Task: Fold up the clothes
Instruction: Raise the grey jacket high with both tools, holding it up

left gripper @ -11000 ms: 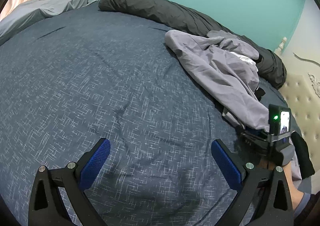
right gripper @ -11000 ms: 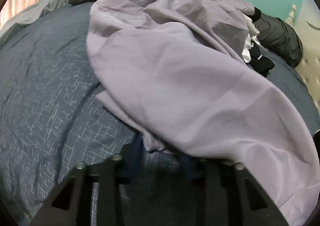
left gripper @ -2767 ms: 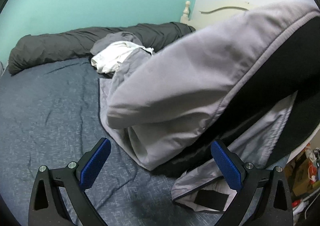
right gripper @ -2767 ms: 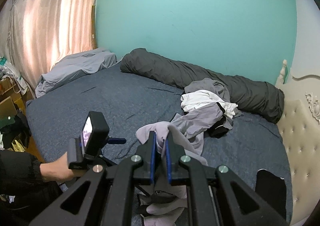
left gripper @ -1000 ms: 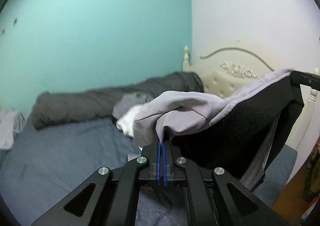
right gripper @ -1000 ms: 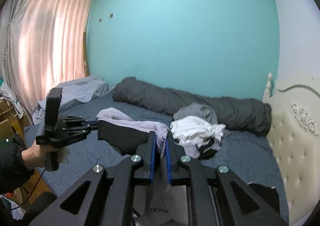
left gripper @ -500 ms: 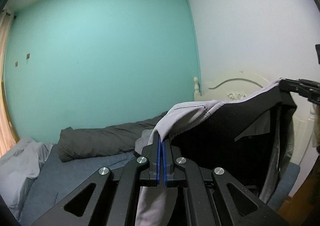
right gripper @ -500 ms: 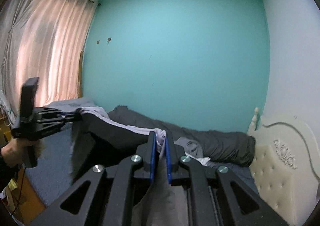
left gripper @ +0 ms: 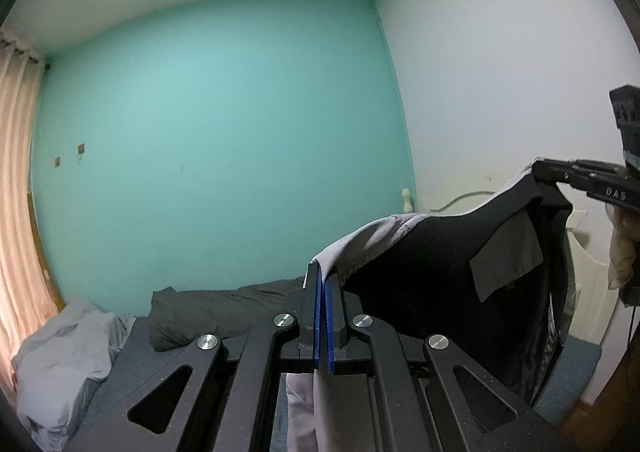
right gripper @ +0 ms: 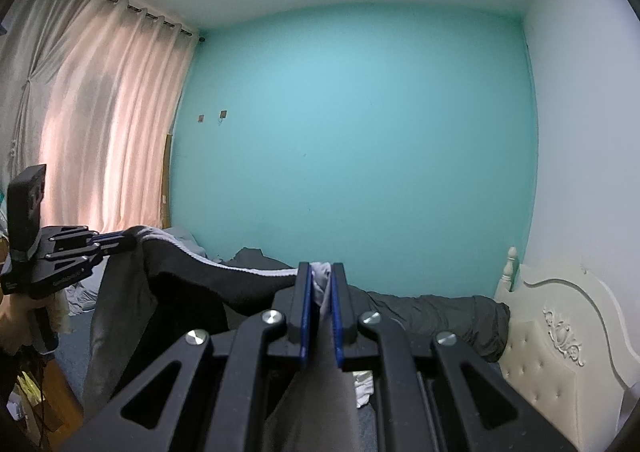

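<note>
Garment [left gripper: 432,252] — grey outside, black lining — hung stretched in the air above the bed [left gripper: 120,364], its upper edge pinched at one end between the closed blue pads of the left gripper [left gripper: 323,284] and at the other by the right gripper [right gripper: 320,284], equally clamped on a bunch of grey cloth.

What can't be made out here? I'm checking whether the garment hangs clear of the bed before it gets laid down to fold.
- Garment hem: left wrist view, cut off by the left gripper frame and the bottom edge.
- Same hem: right wrist view, hidden under the right gripper frame.
- Bed surface beneath: blocked by hanging cloth and frames in both views.
- Garment type: bunched; only grey shell and black lining show.
</note>
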A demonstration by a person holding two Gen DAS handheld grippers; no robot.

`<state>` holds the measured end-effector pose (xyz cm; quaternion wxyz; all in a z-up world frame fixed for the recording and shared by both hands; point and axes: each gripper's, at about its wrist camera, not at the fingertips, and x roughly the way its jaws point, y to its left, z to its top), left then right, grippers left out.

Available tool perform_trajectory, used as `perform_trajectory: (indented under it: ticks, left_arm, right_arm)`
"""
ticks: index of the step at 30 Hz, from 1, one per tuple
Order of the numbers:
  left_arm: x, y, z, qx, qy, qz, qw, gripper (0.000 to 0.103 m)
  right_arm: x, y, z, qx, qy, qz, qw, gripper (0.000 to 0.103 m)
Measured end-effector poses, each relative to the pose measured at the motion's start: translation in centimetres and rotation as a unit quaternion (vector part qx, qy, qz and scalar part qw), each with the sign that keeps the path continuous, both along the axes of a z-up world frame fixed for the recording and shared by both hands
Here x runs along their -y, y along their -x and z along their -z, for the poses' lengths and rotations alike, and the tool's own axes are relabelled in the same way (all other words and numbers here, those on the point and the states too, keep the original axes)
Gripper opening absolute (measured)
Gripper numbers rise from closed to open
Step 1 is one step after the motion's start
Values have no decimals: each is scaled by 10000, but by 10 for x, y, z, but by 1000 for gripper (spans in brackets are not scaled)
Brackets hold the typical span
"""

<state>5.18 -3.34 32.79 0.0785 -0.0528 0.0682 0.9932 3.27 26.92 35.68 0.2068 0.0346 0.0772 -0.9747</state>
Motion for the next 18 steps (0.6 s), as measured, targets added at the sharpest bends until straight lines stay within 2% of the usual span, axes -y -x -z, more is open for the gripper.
perform_trajectory:
  ticks: [3,8,12,18]
  left_arm:
    - [6,-1,8,54,-44,-60,10000,1]
    - [19,23,38,422,-145,-208,9988,1]
    - [26,71,75,782,-184,-282,9964,1]
    - [31,149,143,1362,-234,-421,9895,1]
  right_arm:
    - [6,0,4,86,-2,-29,10000,8]
    - [23,19,24,409,-107,-21,9991,8]
    - [34,62,57,823,-286,83,9962,8]
    - [43,151,129,1503,-281,254,9879,8]
